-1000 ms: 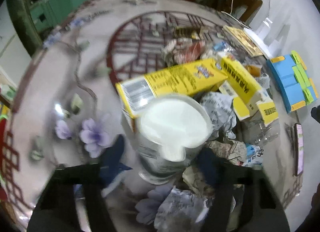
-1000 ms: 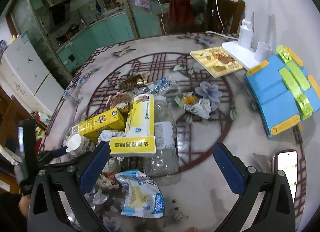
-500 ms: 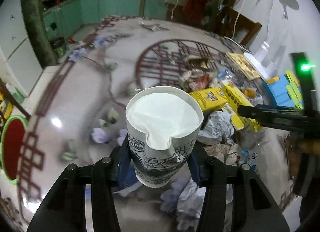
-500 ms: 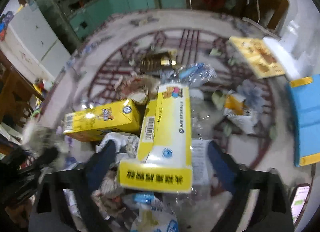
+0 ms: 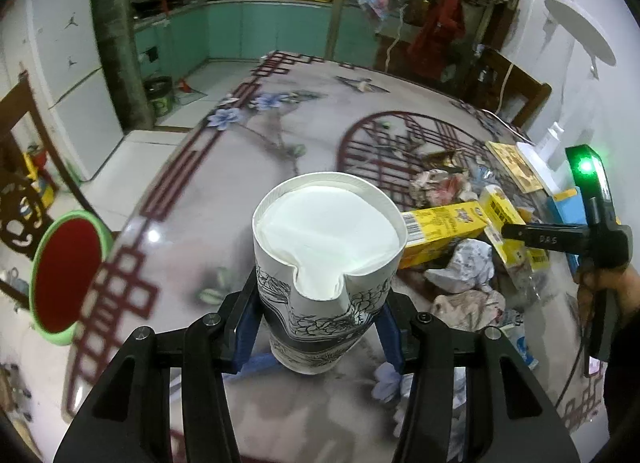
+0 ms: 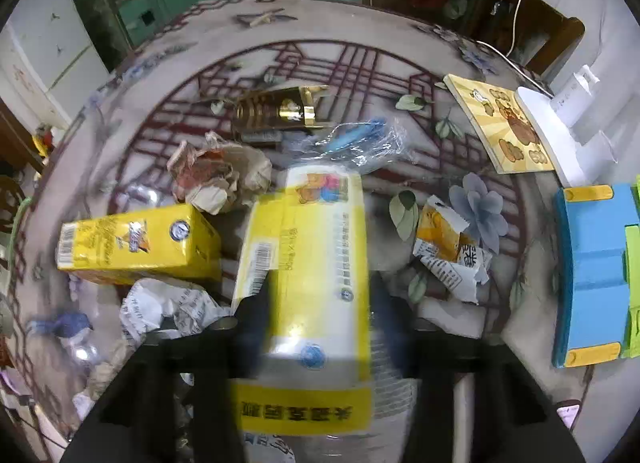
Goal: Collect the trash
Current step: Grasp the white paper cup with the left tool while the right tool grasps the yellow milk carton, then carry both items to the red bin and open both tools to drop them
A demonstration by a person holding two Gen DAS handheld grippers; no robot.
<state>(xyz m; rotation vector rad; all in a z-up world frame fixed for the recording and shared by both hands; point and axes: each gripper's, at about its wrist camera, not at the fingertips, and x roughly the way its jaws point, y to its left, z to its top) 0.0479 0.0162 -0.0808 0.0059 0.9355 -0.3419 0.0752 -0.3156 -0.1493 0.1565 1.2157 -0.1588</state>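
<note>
**Desk:** What does the left side show, and why is the cup carried that way?

**Photographer:** At far left, beyond the table's edge, stands a green bin [image 5: 66, 271] with a red lining. The left gripper [image 5: 318, 329] is clamped on a crumpled paper cup [image 5: 326, 275], the blue pads pressing its printed wall low down, mouth up and the rim dented toward the camera. The cup hangs clear above the patterned table [image 5: 248, 191]. The low, upright grip looks chosen so the soft cup does not fold or slip on its way to the bin, though that is a reading, not a fact.

**Desk:** And to the right?

**Photographer:** The rest of the trash sits heaped mid-table: a short yellow carton [image 6: 136, 243] lying on its side, crumpled white paper [image 6: 168, 307] in front of it, brown wadded paper [image 6: 220, 179] behind, a gold wrapper [image 6: 280, 111] farther back. The right gripper [image 6: 320, 315] stands over a long yellow box [image 6: 316, 259], its jaws closing with the box between them; blur hides whether the pads touch it yet. The box rests across a clear plastic bottle, so taking it by its narrow sides seems the easy hold. A torn orange sachet [image 6: 448, 247] lies just right of it. The blue case [image 6: 596, 275] and the picture book [image 6: 504, 123] sit well apart and look like belongings rather than rubbish.
</note>
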